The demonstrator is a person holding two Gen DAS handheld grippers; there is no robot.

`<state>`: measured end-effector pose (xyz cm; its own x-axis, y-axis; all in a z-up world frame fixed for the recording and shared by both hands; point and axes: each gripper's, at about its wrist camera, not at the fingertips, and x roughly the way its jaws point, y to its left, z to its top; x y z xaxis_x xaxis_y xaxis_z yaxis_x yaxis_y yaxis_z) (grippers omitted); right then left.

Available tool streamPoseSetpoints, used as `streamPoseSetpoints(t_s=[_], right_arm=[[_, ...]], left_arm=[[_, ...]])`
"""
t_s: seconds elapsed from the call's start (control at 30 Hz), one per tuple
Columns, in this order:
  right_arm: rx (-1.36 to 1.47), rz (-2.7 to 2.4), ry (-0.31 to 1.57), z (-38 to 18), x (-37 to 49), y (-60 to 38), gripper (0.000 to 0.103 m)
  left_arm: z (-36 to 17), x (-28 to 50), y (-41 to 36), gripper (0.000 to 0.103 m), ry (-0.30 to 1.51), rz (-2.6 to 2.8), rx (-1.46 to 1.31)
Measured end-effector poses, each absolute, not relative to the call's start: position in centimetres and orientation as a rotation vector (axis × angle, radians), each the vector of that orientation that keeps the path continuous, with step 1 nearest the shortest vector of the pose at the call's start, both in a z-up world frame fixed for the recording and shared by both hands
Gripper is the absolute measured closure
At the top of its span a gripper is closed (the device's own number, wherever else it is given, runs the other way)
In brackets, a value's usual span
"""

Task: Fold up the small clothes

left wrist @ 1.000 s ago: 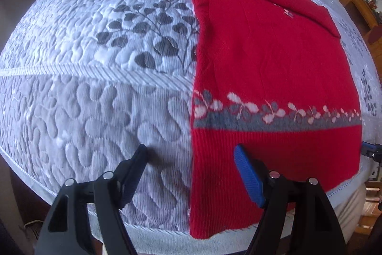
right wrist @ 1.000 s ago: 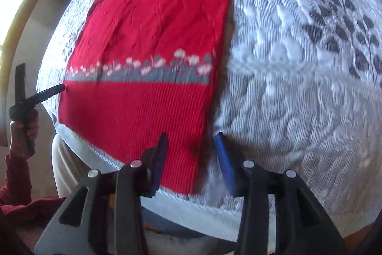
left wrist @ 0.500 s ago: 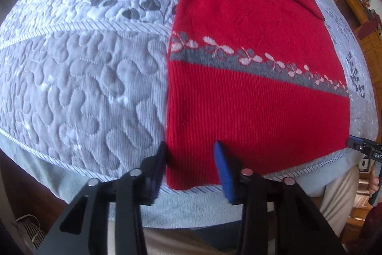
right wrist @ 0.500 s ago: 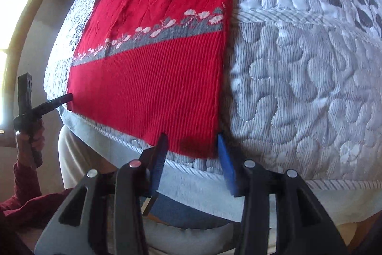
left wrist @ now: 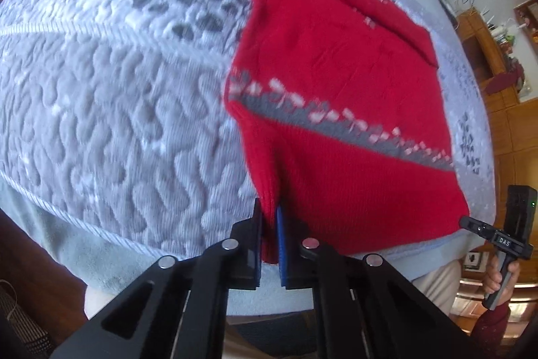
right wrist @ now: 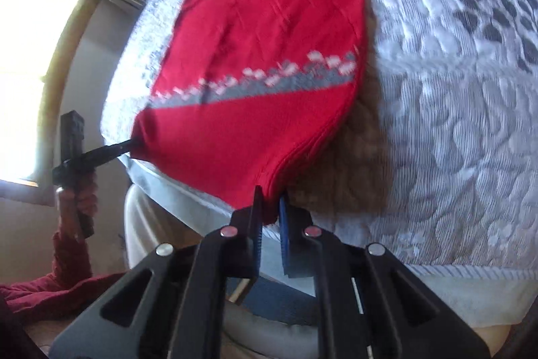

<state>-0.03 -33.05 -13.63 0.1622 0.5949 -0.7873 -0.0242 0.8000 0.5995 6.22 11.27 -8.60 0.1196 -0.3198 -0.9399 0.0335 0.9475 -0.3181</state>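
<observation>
Now ribbed red knit sweater point(left wrist: 336, 63), corners pinched, puffy quilted bedspread point(left wrist: 117, 90)

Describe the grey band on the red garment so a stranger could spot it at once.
Start at the quilted white bedspread covering the bed, then find the red knitted garment spread on it. The grey band runs across it from side to side, above the ribbed hem. It alone is grey and carries small white flower shapes.
</observation>
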Motion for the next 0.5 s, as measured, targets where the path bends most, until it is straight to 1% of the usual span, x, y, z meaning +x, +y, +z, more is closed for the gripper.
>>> streamPoseSetpoints(t_s=[0.1, 0.23, 0.4, 0.5], right_arm=[[0.519, 0.482, 1.310, -11.7, 1.6, -33.7, 0.095], [0.492, 0.457, 1.292, -10.3, 4.9, -34.6, 0.095], [0.503, 0.425, 1.305, -11.0, 9.4, -36.5, 0.095], [0.523, 0.402, 1.314, -11.9, 12.2, -37.1, 0.095]], left_arm=[[-6.8, 8.4, 11.5, 0.096, 1.385, -0.278, -0.271], [-5.9, 12.2, 11.4, 0.096, 1.348, -0.267, -0.282], [-7.6, 17.2, 9.0, 0.096, 1.345, -0.241, -0.314], [-8.7, 19.8, 9.0, 0.095, 1.340, -0.221, -0.307]])
